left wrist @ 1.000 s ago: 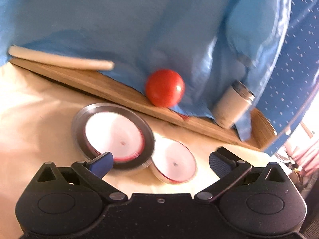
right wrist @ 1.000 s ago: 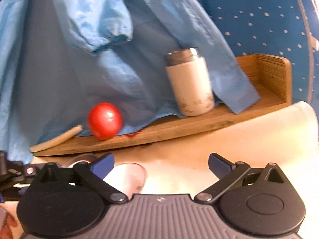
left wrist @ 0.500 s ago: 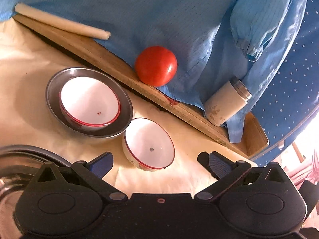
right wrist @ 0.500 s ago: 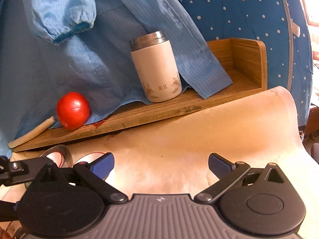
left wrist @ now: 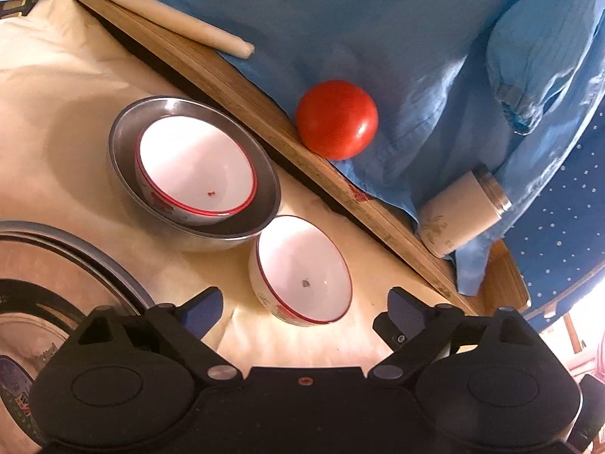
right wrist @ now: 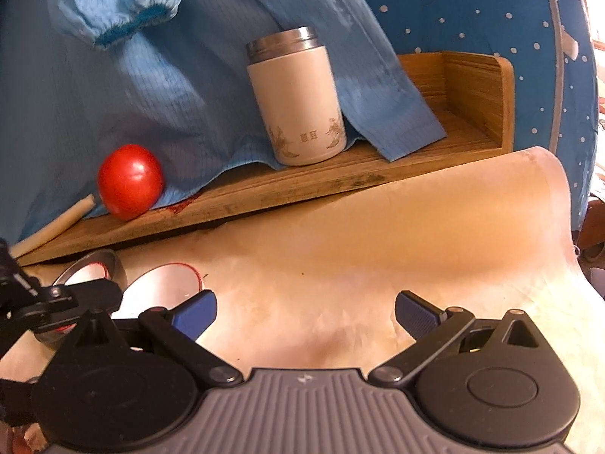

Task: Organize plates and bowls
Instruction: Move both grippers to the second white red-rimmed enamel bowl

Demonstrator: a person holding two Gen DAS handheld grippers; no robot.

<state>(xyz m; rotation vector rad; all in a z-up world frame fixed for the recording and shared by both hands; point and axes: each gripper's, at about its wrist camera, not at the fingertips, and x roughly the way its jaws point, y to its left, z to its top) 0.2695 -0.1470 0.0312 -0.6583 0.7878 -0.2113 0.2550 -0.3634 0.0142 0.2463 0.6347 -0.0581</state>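
A: Left view alone shows the steel plate [left wrist: 56,287] left of the loose bowl [left wrist: 302,272].

B: Noted. Left gripper [left wrist: 302,308] jaws, just narrowing, straddle that bowl untouched; the bowl sat farther off earlier. Right gripper [right wrist: 304,312] jaws wide, empty.

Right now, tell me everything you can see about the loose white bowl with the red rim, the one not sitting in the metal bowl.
The loose white bowl with the red rim looks ceramic, glossy white inside, with a faint printed pattern on its outer wall. It stands upright on the cream table covering, empty apart from a small dark speck at the bottom. It sits right beside the steel bowl, just ahead of the open left gripper, untouched.
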